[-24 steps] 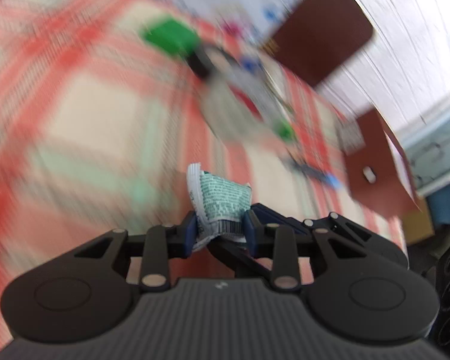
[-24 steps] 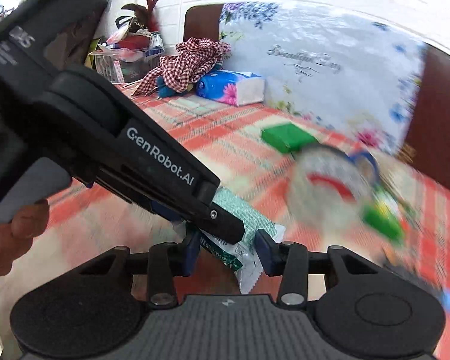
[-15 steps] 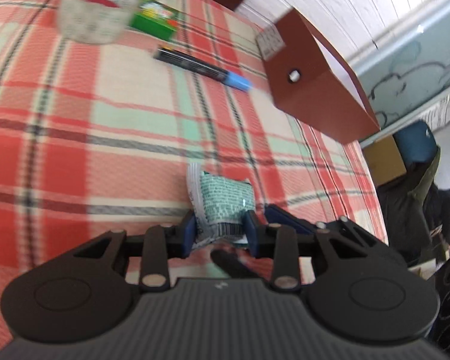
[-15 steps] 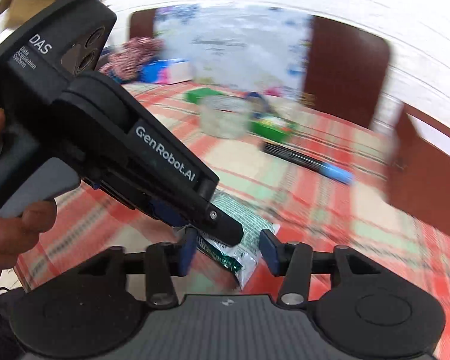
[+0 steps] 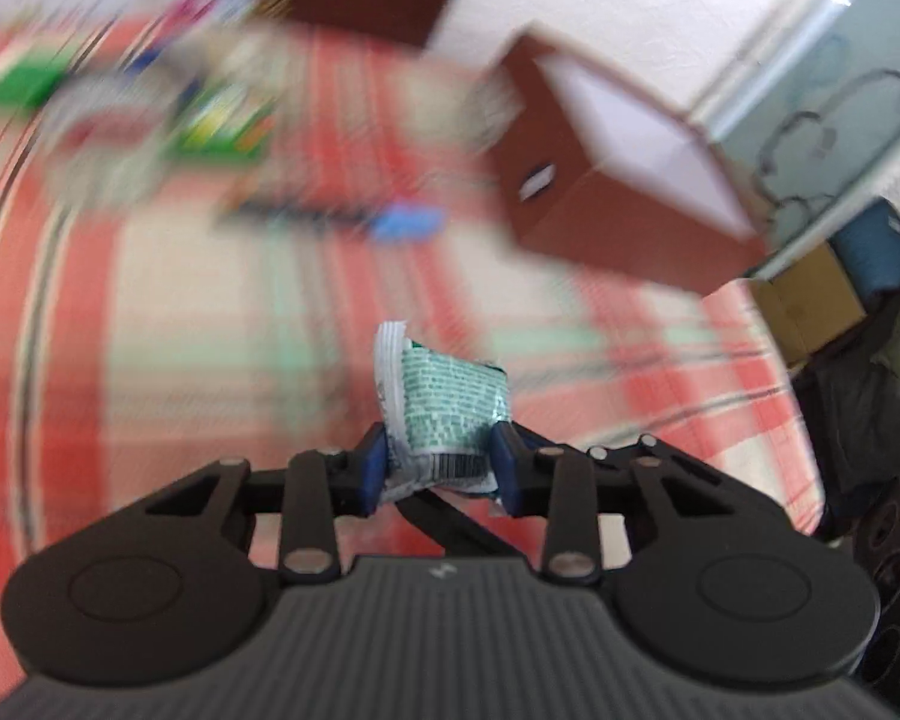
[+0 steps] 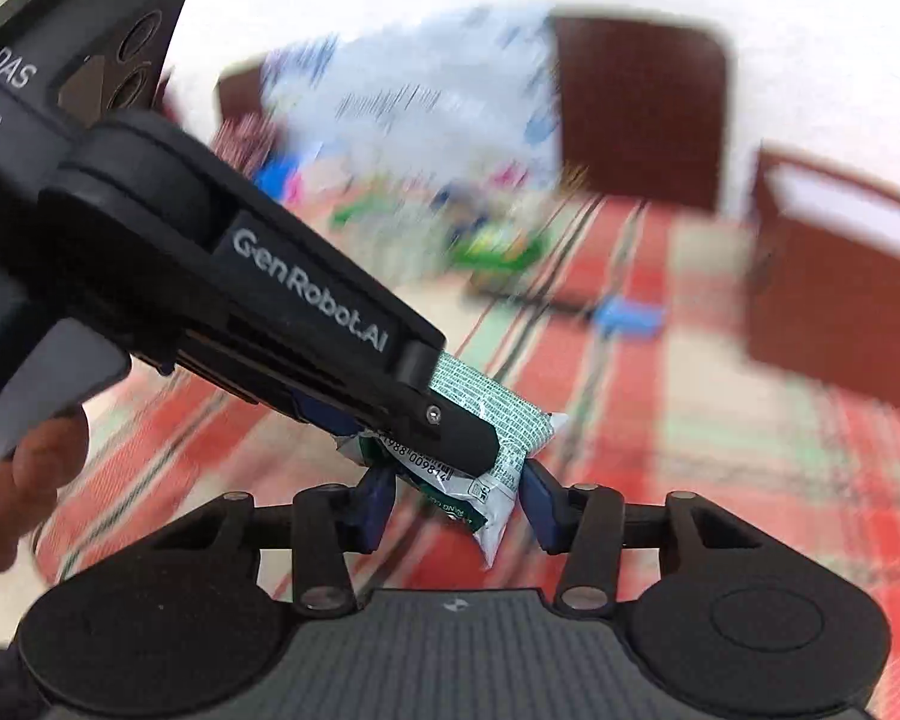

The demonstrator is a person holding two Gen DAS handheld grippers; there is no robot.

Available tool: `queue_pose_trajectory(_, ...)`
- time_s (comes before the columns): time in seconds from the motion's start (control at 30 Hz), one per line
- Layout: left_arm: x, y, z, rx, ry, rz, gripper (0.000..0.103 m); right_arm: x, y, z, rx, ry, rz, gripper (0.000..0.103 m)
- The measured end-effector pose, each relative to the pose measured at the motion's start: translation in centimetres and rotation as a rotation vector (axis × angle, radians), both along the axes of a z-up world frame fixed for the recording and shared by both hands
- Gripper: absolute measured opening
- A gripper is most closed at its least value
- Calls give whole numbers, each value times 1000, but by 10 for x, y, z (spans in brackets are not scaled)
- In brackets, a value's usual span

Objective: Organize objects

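A crumpled green and white packet (image 5: 450,396) is pinched upright between the blue pads of my left gripper (image 5: 441,468), above the plaid tablecloth (image 5: 180,300). In the right wrist view the left gripper (image 6: 438,432) reaches in from the upper left, its black finger lying over the same packet (image 6: 504,414). My right gripper (image 6: 457,501) closes on the packet's lower end, a pad touching each side. Part of the packet is hidden behind the left finger. Both views are blurred by motion.
An open brown box (image 5: 600,180) stands on the table's right side, also seen as the box (image 6: 840,300). A blue-capped marker (image 5: 405,222) and a green box (image 5: 222,126) lie farther back. A person's hand (image 6: 12,480) holds the left gripper. A brown chair back (image 6: 636,114) stands behind.
Both grippers have swung together to the right with the packet still between them. The brown box now looms larger and nearer in both views.
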State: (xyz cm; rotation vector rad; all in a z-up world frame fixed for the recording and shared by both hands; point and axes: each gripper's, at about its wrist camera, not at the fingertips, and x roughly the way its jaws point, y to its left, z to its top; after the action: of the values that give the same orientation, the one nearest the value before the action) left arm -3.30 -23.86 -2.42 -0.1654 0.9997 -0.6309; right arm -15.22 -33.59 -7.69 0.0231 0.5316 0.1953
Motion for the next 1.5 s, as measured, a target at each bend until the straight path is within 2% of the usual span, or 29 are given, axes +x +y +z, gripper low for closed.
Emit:
queue_pose_trajectory(0.07, 14, -35, 30, -31, -75, -55, 38, 2, -31, 23, -7, -97, -65, 47)
queue_pose_trajectory(0.17, 35, -103, 67, -39, -196, -135, 39, 15, -79, 53, -43, -205, -173, 47)
queue_pose_trajectory(0.27, 62, -164, 72, -49, -265, -193, 44, 38, -125, 65, -60, -225, -265, 47)
queue_pose_trajectory(0.4, 102, -213, 43, -37, -209, -187, 45, 75, -166, 53, -75, -142, -321, 49)
queue_pose_trajectory(0.47, 116, -220, 28, -25, -190, -152, 45, 88, -174, 42, -83, -106, -335, 60)
queue_pose_trajectory(0.57, 128, -221, 14, 3, -151, -109, 47, 91, -170, 33, -88, -95, -340, 60)
queue_pose_trajectory(0.63, 123, -208, 18, -29, -145, -120, 47, 80, -165, 37, -68, -134, -360, 59)
queue_pose_trajectory(0.77, 75, -150, 56, -126, -271, -159, 51, 31, -147, 53, 36, -285, -325, 61)
queue_pose_trajectory(0.83, 46, -108, 60, -123, -327, -151, 57, 11, -122, 49, 75, -295, -274, 61)
queue_pose_trajectory(0.9, 25, -67, 44, -64, -330, -91, 59, 13, -95, 37, 133, -239, -203, 61)
queue_pose_trajectory(1.03, 12, 18, -15, 103, -175, 78, 58, 27, -37, 1, 175, -40, -65, 61)
queue_pose_trajectory(1.13, 5, 85, -51, 206, -101, 248, 58, 54, -4, -17, 122, 56, 8, 60)
queue_pose_trajectory(1.17, 3, 108, -57, 190, -94, 291, 55, 64, 3, -18, 90, 60, 16, 60)
queue_pose_trajectory(1.2, -1, 127, -56, 122, -115, 309, 55, 81, 3, -17, 40, 52, 18, 60)
queue_pose_trajectory(1.23, -3, 141, -57, 94, -108, 342, 55, 99, 8, -11, -32, 31, 24, 61)
queue_pose_trajectory(1.3, -8, 157, -60, 48, -104, 373, 55, 123, 8, -9, -165, 0, 46, 68)
queue_pose_trajectory(1.43, -9, 162, -63, -17, -80, 405, 55, 190, -4, -15, -223, 75, 90, 70)
queue_pose_trajectory(1.5, -8, 160, -60, -26, -75, 402, 55, 205, -7, -26, -252, 165, 108, 66)
